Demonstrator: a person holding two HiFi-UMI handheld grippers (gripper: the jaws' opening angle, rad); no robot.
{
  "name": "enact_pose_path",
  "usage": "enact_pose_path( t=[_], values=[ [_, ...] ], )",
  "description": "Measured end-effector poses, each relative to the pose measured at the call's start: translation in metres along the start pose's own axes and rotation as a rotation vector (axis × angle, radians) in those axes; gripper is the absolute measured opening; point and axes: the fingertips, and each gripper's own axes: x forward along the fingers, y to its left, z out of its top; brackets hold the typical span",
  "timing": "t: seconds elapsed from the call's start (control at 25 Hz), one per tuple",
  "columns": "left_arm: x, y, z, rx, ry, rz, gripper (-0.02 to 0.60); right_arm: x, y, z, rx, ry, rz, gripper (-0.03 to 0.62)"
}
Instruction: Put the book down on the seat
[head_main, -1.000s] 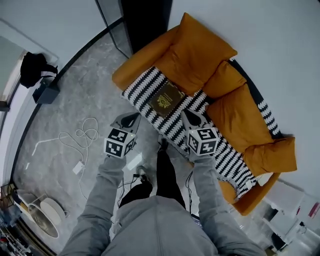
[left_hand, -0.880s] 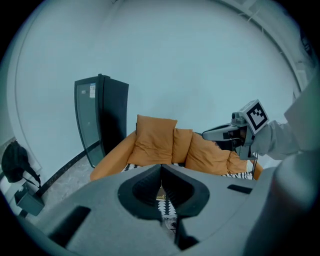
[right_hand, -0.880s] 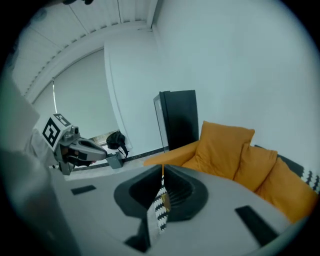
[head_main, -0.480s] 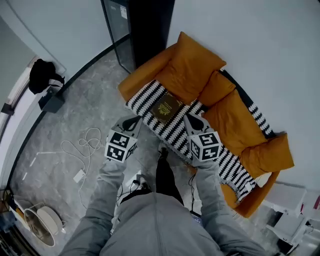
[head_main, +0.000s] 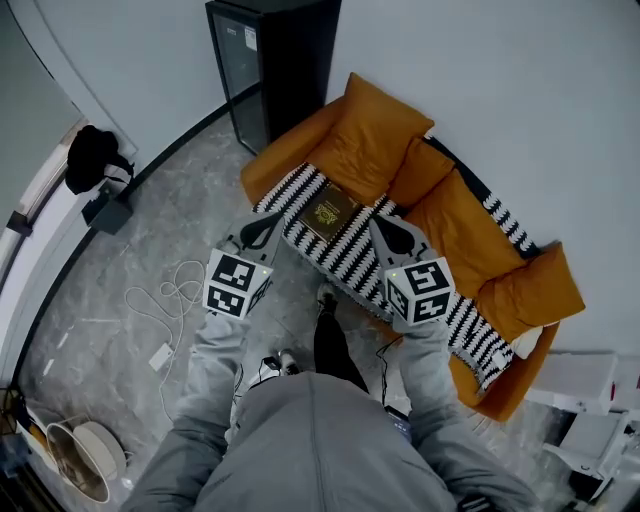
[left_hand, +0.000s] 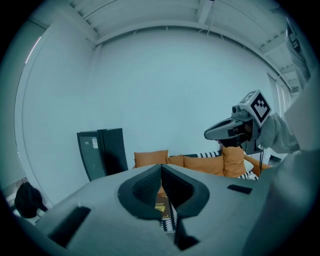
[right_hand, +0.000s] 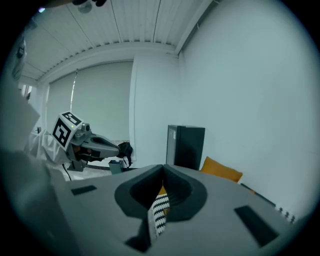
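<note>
- Orange sofa (head_main: 480, 230), striped throw (head_main: 345, 258): book (head_main: 327, 212) lies flat on it, as task wants.
- L gripper (head_main: 270, 220), R gripper (head_main: 380, 224) flank book: jaws together, empty; nothing left to place, I'd say.

Nothing legible: gold print on the book (head_main: 327, 211) is too small.

The head view looks steeply down from high above the sofa (head_main: 287, 150). Both gripper views sit lower, facing twelve o'clock, and share it.
</note>
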Motion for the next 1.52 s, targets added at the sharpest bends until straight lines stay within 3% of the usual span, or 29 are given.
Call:
enact_pose_path(
  t=[0.6, 1.08, 1.52],
  values=[
    [-0.084, -0.067, 0.086, 0.222, -0.187, -0.021, 0.025, -0.096, 0.049, 0.069, -0.105, -0.173, -0.037, 0.029],
    [-0.124, -0.086, 0.113, 0.242, -0.276, -0.003, 0.025, -0.135, 0.078, 0.093, -0.188, -0.227, -0.021, 0.028],
    [-0.127, -0.092, 0.115, 0.242, -0.288, -0.007, 0.025, -0.139, 0.081, 0.09, -0.201, -0.223, -0.014, 0.028]
  ],
)
